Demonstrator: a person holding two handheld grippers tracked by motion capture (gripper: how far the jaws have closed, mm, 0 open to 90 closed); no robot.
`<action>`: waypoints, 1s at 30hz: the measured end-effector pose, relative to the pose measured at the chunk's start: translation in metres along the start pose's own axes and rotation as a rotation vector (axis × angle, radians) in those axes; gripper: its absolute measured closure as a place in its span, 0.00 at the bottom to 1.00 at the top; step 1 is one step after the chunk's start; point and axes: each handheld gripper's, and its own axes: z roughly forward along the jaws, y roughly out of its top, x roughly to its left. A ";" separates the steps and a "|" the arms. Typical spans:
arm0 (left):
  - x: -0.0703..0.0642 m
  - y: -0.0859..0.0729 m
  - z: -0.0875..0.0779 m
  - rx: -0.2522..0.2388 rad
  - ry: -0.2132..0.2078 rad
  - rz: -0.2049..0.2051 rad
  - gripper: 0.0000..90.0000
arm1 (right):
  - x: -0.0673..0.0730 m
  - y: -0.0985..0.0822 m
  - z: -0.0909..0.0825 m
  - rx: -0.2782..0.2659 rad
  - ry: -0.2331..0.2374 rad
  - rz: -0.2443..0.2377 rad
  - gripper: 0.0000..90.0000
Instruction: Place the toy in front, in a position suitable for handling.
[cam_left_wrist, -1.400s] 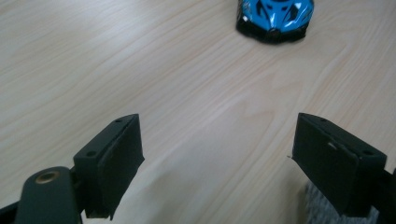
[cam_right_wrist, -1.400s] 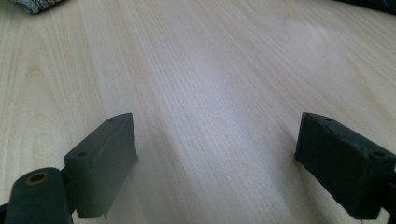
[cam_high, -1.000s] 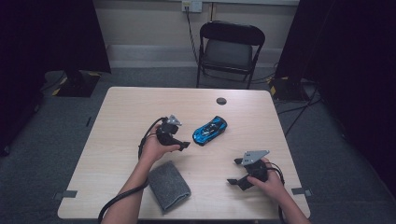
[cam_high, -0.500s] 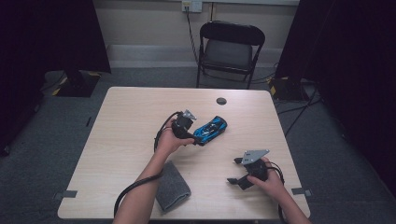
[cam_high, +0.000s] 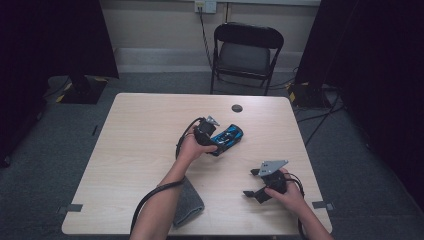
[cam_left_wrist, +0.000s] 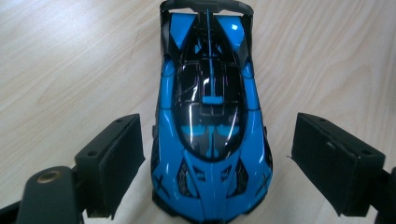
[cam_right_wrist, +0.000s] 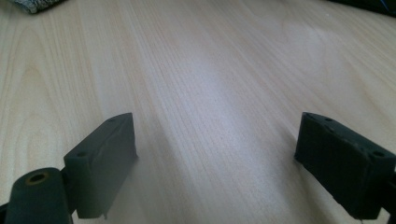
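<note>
A blue and black toy sports car (cam_high: 227, 139) lies on the wooden table (cam_high: 140, 135) a little right of centre. My left gripper (cam_high: 214, 140) is at the car's near end, open. In the left gripper view the car (cam_left_wrist: 210, 116) lies lengthwise between the two pads (cam_left_wrist: 112, 163), with a small gap on each side. My right gripper (cam_high: 252, 182) rests near the table's front right, open over bare wood (cam_right_wrist: 210, 93) with nothing between its pads (cam_right_wrist: 102, 161).
A folded grey cloth (cam_high: 187, 202) lies at the front edge under the left forearm, and its corner (cam_right_wrist: 37, 4) shows in the right gripper view. A small dark disc (cam_high: 237, 108) sits near the far edge. A black folding chair (cam_high: 245, 50) stands behind the table.
My left gripper has moved right from the table's middle until its open jaws straddle the toy car. The right gripper has stayed where it was.
</note>
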 end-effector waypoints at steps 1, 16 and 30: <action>0.000 0.002 0.004 -0.002 0.007 0.005 0.18 | 0.000 0.000 0.000 0.000 0.000 0.000 0.13; 0.003 0.009 0.035 0.034 -0.002 -0.004 0.18 | -0.001 0.000 0.000 0.000 0.002 -0.002 0.13; 0.001 0.009 0.044 0.035 0.035 0.010 0.23 | -0.001 0.000 0.000 0.000 0.003 -0.002 0.13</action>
